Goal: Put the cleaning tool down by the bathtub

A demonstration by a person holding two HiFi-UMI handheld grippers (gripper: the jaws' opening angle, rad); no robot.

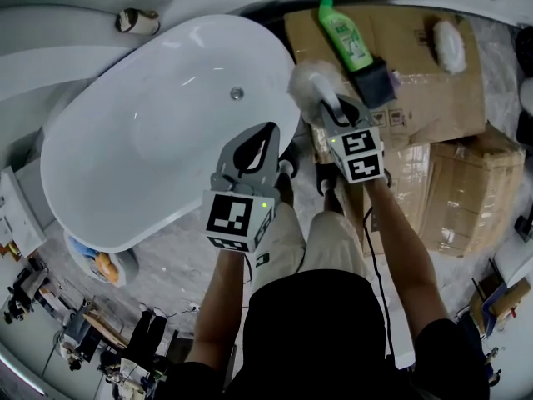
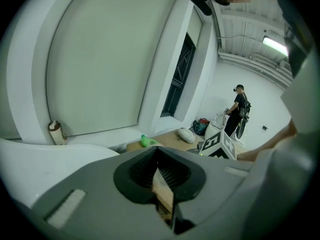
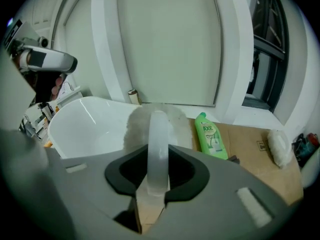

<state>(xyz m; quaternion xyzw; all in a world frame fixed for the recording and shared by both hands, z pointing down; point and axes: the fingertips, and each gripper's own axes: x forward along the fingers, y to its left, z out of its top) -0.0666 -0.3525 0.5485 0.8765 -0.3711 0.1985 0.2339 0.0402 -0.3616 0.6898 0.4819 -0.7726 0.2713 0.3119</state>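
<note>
While the person stands at the side of the white bathtub [image 1: 150,132], the right tongs [image 1: 333,111] are closed on the brush [image 1: 312,82], its handle pinched between the two pads. That handle is a flat, pale, half-clear strip that curves up and away from the tongs. It ends in a fluffy white head, rounded and soft-looking, like a duster. From above, the head hangs over the spot where the tub's rim meets the edge of the flattened cardboard [image 1: 416,65] on the floor; whether it touches either I cannot tell. A green bottle [image 1: 346,40] with a label lies on the cardboard just beyond the brush. Its lower end is against a small dark thing [image 1: 375,82] that I cannot make out. Further along the same sheet rests a white bundle [image 1: 448,44], well apart from the brush. The left tongs [image 1: 268,133] are shut with their tips together and nothing between them, held over the near rim of the tub beside the right pair. The tub is bare inside apart from the round metal drain [image 1: 237,93]. On the ledge behind its far end sits a small roll [image 1: 136,21]. Far off in the room, in the left gripper view, another person [image 2: 240,109] in dark clothes stands by some white equipment.
</note>
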